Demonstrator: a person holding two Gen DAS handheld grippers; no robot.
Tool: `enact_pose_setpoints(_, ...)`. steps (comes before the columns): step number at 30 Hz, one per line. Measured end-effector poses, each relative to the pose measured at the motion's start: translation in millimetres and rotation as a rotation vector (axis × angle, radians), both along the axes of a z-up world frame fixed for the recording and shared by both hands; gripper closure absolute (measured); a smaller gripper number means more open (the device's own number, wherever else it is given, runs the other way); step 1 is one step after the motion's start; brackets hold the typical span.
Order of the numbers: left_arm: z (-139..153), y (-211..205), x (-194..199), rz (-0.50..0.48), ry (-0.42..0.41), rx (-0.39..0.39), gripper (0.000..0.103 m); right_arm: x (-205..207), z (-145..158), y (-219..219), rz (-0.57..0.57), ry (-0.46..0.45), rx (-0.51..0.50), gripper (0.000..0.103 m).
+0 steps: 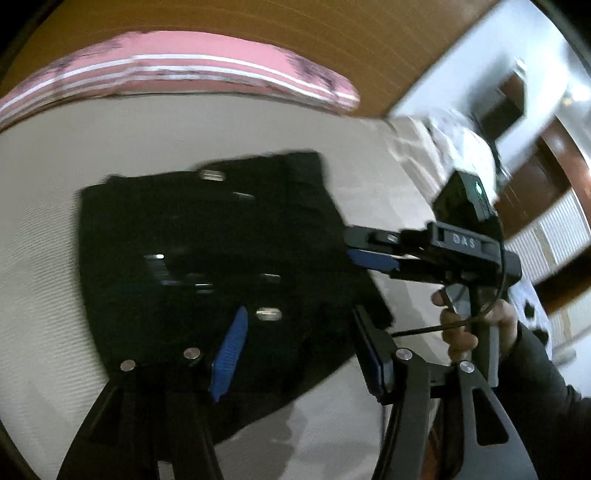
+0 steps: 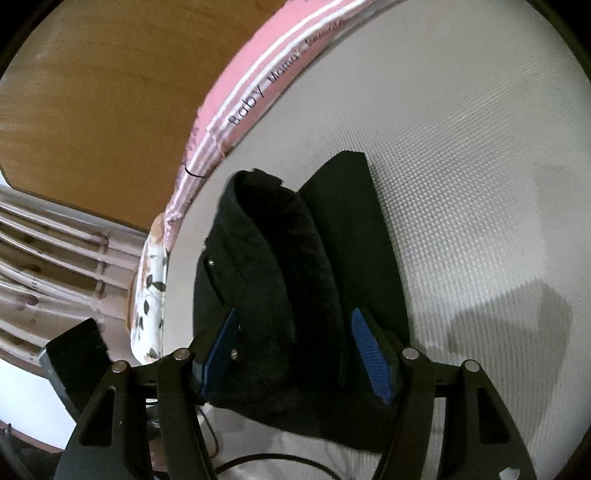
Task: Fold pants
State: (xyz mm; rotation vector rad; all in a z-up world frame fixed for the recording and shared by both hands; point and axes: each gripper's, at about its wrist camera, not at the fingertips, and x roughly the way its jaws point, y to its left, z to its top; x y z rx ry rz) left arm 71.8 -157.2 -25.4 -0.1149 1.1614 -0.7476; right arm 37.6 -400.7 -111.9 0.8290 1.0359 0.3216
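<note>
The black pants [image 1: 207, 266] lie folded in a compact block on the white textured bed surface [image 1: 48, 236]. My left gripper [image 1: 299, 332] hovers over the near right part of the block, jaws wide apart and empty. My right gripper [image 1: 369, 249] shows in the left wrist view at the pants' right edge, held by a hand. In the right wrist view the right gripper [image 2: 295, 343] is open, its blue pads [image 2: 365, 350] on either side of a raised fold of the pants [image 2: 280, 266], not closed on it.
A pink striped cloth [image 1: 177, 70] lies along the far edge of the bed, also in the right wrist view [image 2: 255, 88]. A wooden headboard [image 1: 258, 18] stands behind it. A patterned white cloth [image 2: 151, 291] hangs at the bed's left edge. White bedding [image 1: 461, 147] is piled at right.
</note>
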Motion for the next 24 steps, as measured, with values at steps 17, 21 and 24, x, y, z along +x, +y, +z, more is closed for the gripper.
enact_pose_setpoints(17, -34.6, 53.3, 17.4, 0.137, -0.022, 0.127, 0.042, 63.3, -14.6, 29.1, 0.179, -0.033, -0.008, 0.064)
enact_pose_setpoints(21, -29.6, 55.7, 21.5, 0.151, -0.006, 0.098, 0.042, 62.3, -10.9, 31.6, 0.112, -0.015, 0.011, 0.074)
enact_pose_setpoints(24, -21.1, 62.5, 26.2, 0.185, -0.012, 0.068, 0.042, 53.2, 7.0, 37.6, 0.087, -0.041, -0.017, 0.089)
